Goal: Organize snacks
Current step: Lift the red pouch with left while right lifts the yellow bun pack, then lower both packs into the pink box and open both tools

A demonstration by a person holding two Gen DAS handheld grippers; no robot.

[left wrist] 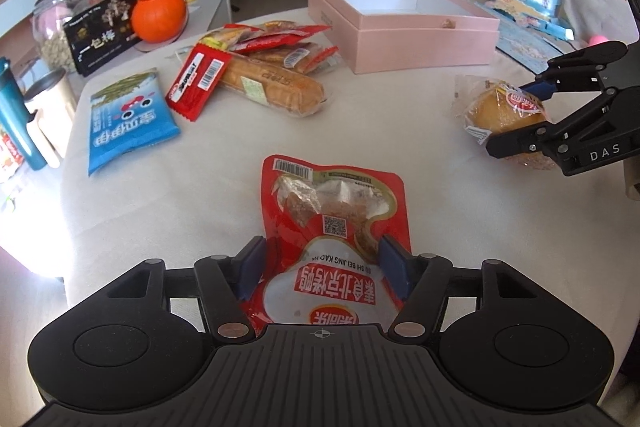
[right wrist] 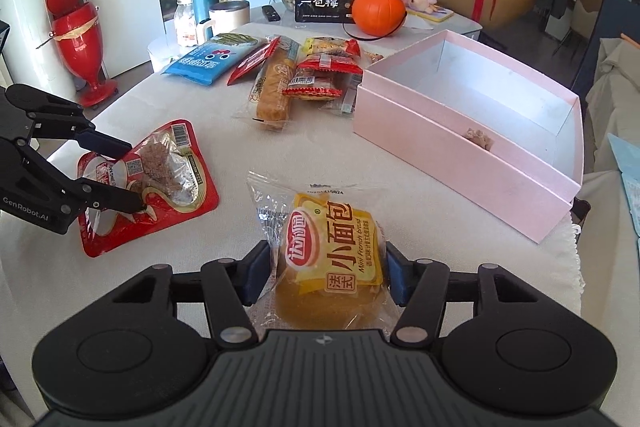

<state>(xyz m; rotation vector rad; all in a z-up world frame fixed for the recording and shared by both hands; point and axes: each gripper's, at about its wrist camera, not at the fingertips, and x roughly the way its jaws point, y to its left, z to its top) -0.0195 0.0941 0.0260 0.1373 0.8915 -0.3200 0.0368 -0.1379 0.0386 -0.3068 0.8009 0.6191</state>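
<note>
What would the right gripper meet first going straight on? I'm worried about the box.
Past the bread packet in the right gripper, bare white tablecloth; the pink cardboard box seems off to the right.

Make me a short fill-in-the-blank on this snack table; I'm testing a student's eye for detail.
1. The left tongs straddle a ____ pouch of roast duck.
2. The right tongs straddle a small wrapped ____.
3. The pink box stands with no ____ on it.
4. The orange pumpkin bucket stands in front of a ____ packet.

Missing words: red; bread; lid; black
</note>
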